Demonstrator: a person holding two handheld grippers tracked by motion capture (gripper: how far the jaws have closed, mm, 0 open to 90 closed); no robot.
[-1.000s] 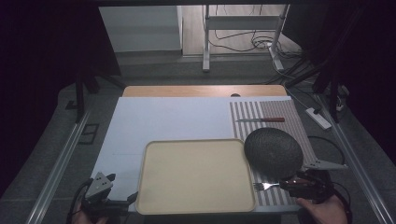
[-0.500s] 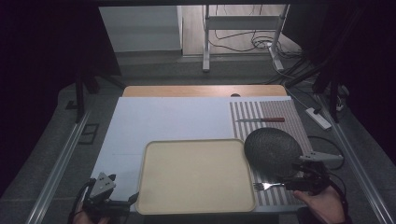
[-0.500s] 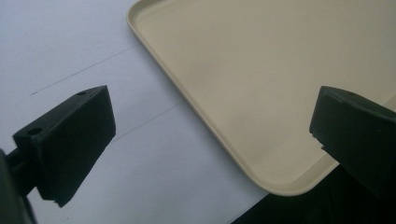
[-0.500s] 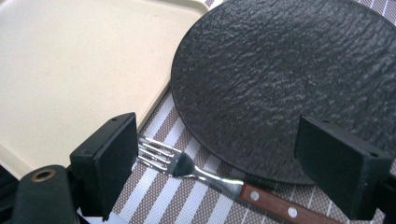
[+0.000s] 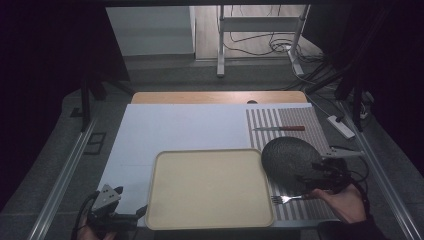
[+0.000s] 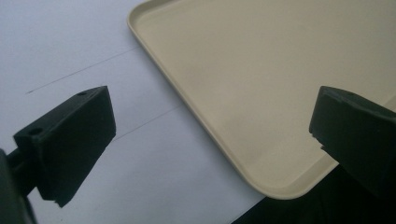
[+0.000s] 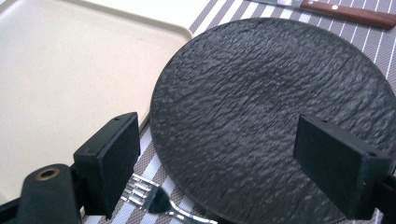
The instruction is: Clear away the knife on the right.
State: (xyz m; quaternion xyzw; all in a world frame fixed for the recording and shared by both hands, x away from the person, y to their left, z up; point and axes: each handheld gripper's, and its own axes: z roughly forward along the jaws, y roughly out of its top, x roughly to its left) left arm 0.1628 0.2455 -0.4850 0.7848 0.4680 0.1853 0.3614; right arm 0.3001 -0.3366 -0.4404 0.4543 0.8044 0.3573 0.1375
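Black and rough-textured, the round plate [image 7: 275, 121] lies flat on the striped mat [image 5: 300, 120] at the table's right side, its left edge just beside the right rim of the beige tray [image 5: 210, 187]. Being round, it has no long axis to speak of; the long things near it do. The fork [image 5: 287, 199] lies across the mat just in front of the plate, tines toward the tray and handle running out to the right under the person's right hand [image 5: 345, 202]. The knife [image 5: 280, 128] (wooden handle to the right, blade to the left) lies behind the plate, roughly parallel to the fork.

By count: one plate, one tray, one fork, one knife, two grippers.

The right gripper [image 5: 327, 172] hovers at the plate's right edge. In the right gripper view its jaws stand wide apart and grip nothing, with the plate lying between and beyond them; whether either jaw touches the plate is hard to say, though both seem to be above it. The left gripper [image 6: 210, 140] sits at the tray's near left corner, jaws likewise spread and empty, one over the white table cover [image 6: 70, 46], the other over the tray's corner.
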